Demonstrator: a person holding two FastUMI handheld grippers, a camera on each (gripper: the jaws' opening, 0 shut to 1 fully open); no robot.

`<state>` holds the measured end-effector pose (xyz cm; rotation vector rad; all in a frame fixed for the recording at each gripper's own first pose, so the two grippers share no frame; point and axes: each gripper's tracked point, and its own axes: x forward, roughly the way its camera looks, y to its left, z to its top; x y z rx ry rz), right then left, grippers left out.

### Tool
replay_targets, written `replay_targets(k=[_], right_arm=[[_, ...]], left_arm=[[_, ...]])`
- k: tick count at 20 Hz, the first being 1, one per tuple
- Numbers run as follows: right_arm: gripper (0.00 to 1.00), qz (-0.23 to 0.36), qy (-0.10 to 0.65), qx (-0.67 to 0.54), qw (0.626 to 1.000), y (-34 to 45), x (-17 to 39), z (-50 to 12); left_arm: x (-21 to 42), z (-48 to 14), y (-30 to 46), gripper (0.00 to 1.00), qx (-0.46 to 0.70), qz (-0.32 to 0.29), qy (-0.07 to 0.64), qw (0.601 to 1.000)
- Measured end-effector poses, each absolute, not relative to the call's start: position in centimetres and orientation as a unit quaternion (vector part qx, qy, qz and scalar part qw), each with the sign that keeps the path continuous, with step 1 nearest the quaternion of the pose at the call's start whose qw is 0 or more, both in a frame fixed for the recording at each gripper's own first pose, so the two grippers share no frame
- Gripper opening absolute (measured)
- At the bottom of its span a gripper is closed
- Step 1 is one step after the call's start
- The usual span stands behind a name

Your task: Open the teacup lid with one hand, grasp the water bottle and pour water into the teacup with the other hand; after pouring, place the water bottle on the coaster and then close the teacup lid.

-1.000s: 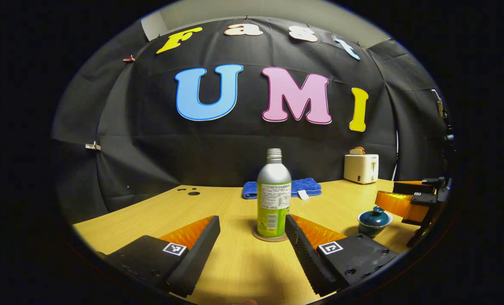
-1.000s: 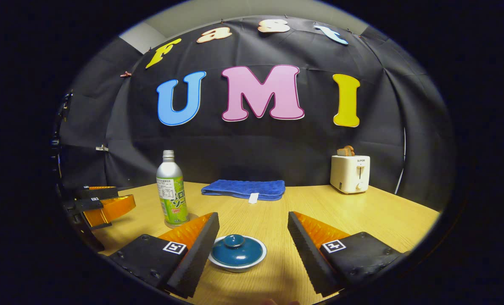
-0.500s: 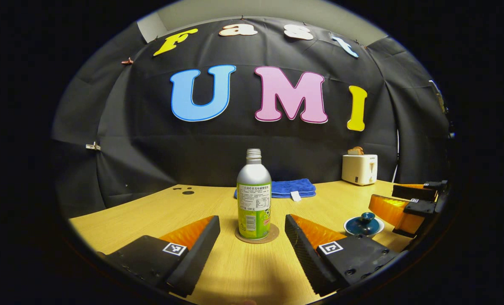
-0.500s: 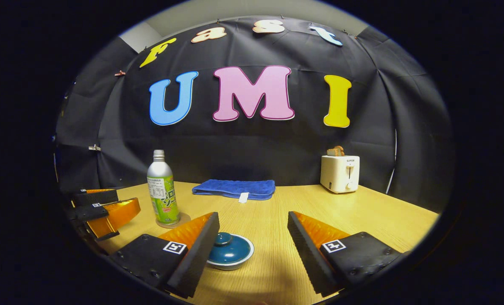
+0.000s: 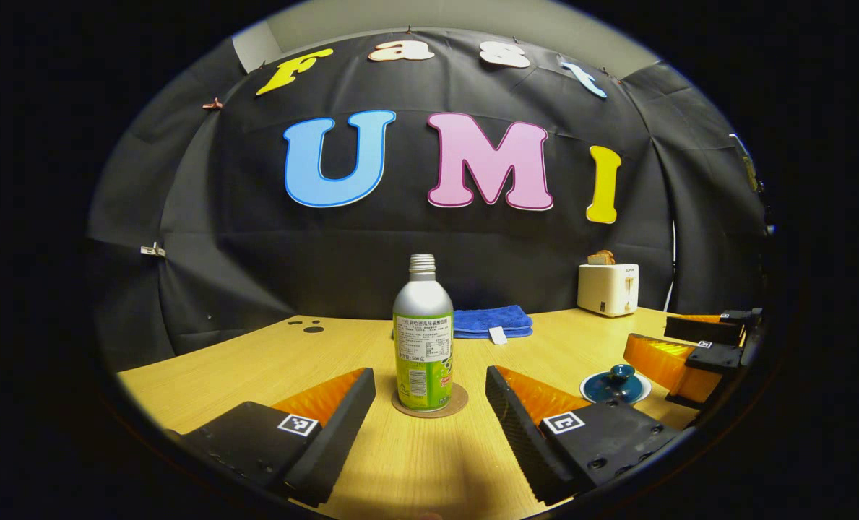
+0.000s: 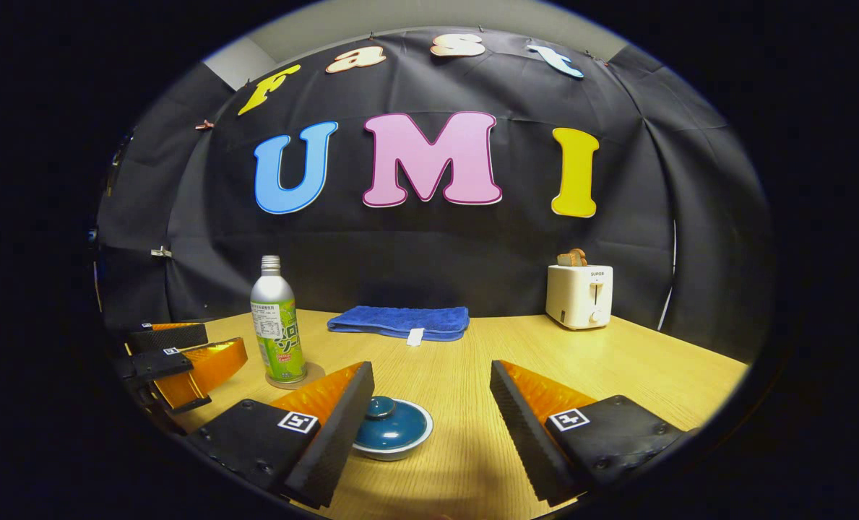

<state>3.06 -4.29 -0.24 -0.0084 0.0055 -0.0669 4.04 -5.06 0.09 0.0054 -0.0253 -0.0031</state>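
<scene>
Judged near the end: water bottle (image 5: 422, 334) upright on the coaster (image 5: 430, 401), lid seated on the teacup (image 6: 392, 429), both tools free. Only backing away appears left.

Left to right in the left gripper view: bare table (image 5: 256, 368) at the left, edge dropping toward the dark wall; left tool (image 5: 429, 404) spread wide, empty, fingers flanking the bottle without touching; blue towel (image 5: 490, 321) behind the bottle; teacup (image 5: 615, 383) to the right; right tool (image 5: 678, 354) just beyond the cup; toaster (image 5: 607, 288) at the back.

Left to right in the right gripper view: left tool (image 6: 176, 361) near the table's left edge; bottle (image 6: 277, 328) on its coaster (image 6: 295, 376); right tool (image 6: 429, 404) agape and empty, its left finger close beside the cup, contact not clear; towel (image 6: 400, 321) mid-back; toaster (image 6: 579, 295) far right.

To finish well:
- Draw the left tool straight back, centred, so neither finger clips the tall, tippy bottle.
- Lift or back the right tool off without sweeping left; a nudge there could slide the cup or unseat the lid.

Open room: broad bare table right of the right tool and in front of both. Tightest spot: between bottle and cup, where the 2 tools sit close.
</scene>
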Motion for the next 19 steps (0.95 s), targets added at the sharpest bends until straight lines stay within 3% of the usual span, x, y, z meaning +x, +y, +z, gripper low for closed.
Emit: replay_targets(k=[19], right_arm=[[1.0, -0.034, 0.003, -0.004, 0.999, -4.3, 3.1, -0.2]], left_arm=[[3.2, 0.2, -4.8, 0.97, 0.002, -0.007, -0.012, 1.0]])
